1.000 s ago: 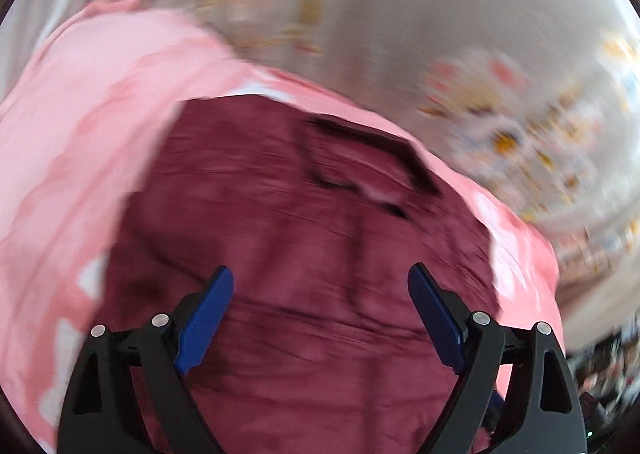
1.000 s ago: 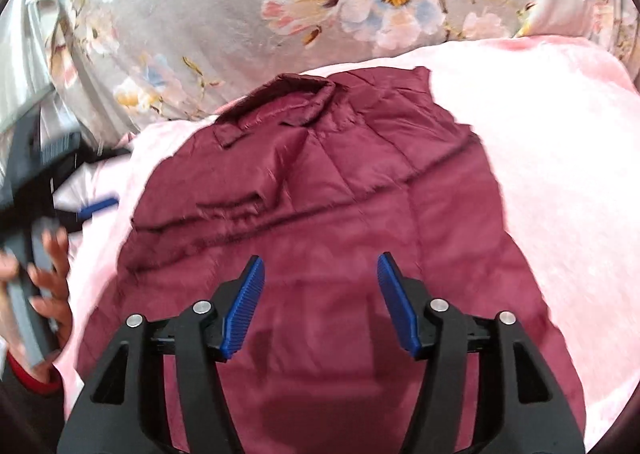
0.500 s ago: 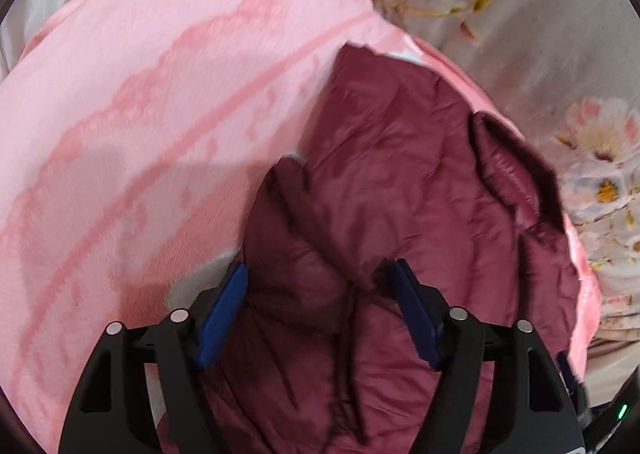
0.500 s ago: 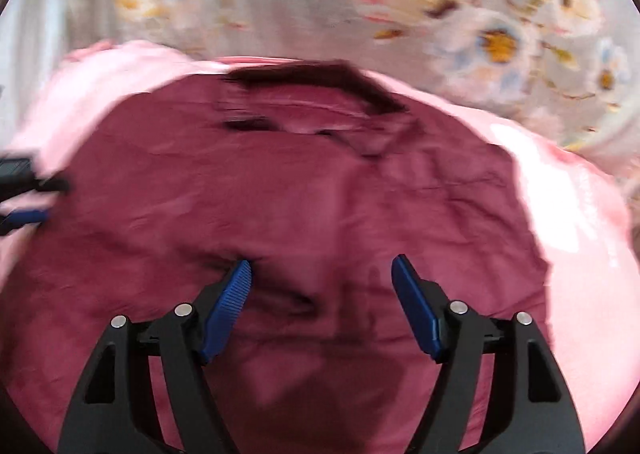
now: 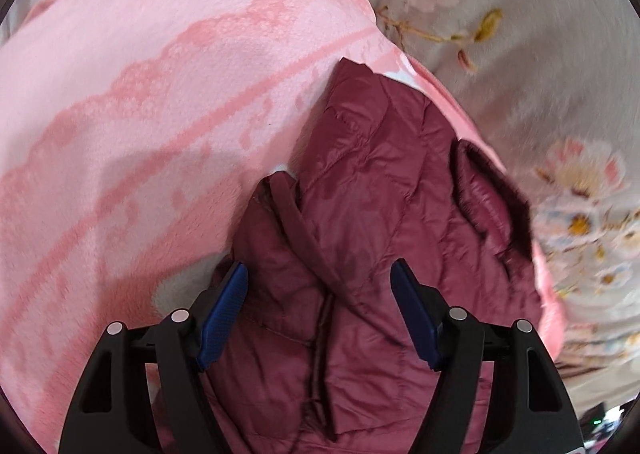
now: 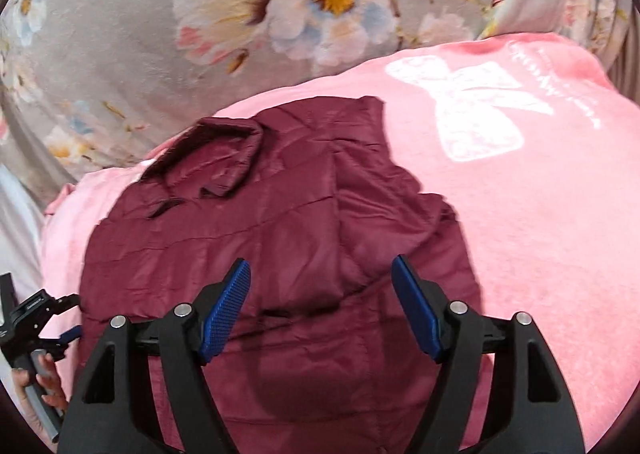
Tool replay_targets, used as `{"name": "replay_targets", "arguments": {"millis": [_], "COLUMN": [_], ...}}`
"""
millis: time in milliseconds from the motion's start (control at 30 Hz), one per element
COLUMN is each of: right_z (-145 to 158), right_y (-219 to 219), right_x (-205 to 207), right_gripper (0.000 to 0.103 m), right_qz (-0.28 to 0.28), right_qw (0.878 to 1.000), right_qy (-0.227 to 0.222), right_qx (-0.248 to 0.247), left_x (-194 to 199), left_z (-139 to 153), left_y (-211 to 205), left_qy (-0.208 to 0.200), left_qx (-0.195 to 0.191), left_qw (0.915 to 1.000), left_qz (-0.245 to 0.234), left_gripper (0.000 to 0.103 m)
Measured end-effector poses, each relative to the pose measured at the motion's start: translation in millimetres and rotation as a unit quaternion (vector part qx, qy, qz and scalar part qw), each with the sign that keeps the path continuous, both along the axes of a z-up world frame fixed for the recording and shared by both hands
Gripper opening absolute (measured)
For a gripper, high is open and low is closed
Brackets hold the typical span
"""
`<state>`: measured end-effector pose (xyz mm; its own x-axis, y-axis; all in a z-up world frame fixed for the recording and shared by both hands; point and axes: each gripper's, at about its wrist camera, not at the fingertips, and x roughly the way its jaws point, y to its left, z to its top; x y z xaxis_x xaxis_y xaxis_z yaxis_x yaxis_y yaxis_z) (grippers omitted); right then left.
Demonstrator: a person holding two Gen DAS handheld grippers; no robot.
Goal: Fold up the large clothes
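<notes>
A dark red quilted jacket lies on a pink blanket, partly folded, with its collar toward the floral sheet. My left gripper is open and empty just above the jacket's folded edge. In the right wrist view the jacket lies with its collar at the far side. My right gripper is open and empty above the jacket's lower half. The left gripper shows at the far left of the right wrist view, held in a hand.
A grey floral sheet lies beyond the pink blanket. The blanket has a white bow print at the right. The floral sheet also shows in the left wrist view.
The left gripper has swung round to the jacket's side edge. The right gripper has shifted over the jacket. Both stay open; a side of the jacket now lies folded over.
</notes>
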<state>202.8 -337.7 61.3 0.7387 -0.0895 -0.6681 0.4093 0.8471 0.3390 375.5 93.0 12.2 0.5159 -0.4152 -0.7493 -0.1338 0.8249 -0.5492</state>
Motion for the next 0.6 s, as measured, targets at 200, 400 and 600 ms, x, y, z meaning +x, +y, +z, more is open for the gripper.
{"name": "replay_targets", "arguments": {"millis": [200,400,600], "right_z": [-18,-22,3], "right_y": [-3,-4,10], "right_x": [24,45,24], "right_gripper": [0.071,0.007,0.003], "right_qz": [0.012,0.052,0.045], "right_qw": [0.999,0.996,0.999], "right_qy": [0.021,0.015,0.001], "right_qx": [0.027,0.076,-0.030], "left_x": [8,21,8], "left_z": [9,-6,5], "left_y": [-7,-12,-6], "left_qy": [-0.018,0.004,-0.034], "left_qx": [0.002,0.019,0.047], "left_qw": [0.9998,0.9997,0.9982], "left_qz": [-0.010,-0.011,-0.017], "left_gripper": [0.070,0.016,0.001]}}
